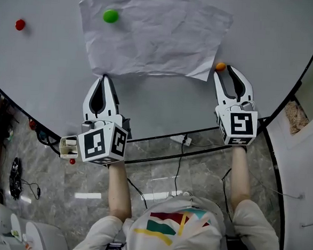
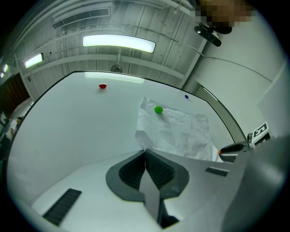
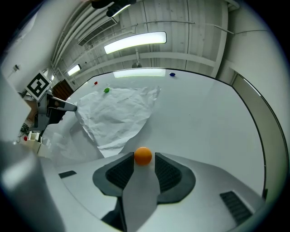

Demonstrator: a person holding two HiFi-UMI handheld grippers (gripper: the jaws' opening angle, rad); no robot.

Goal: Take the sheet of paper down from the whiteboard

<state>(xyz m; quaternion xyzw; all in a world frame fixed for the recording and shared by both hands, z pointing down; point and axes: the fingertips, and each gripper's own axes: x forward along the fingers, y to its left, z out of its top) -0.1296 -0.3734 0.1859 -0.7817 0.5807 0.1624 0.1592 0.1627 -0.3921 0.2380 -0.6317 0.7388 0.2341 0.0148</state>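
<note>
The paper [image 1: 154,36] lies flat on the whiteboard [image 1: 41,87], its long side running left to right, white and badly creased. My left claw [image 1: 103,78] is pressed together at its lower left edge; I can't tell whether it nips the sheet. My right claw [image 1: 223,67] grips an orange magnet [image 1: 220,66] just off the lower right corner. A green magnet [image 1: 110,16] pins the top left.

Both forearms, the left forearm [image 1: 117,191] and the right forearm [image 1: 240,176], stretched forward side by side and well apart. The left gripper [image 1: 102,78] had its jaws pressed together on the lower corner of the sheet of paper [image 1: 152,36]. The right gripper [image 1: 222,70] clasped a small orange magnet [image 1: 220,66] at its jaw tips.
</note>
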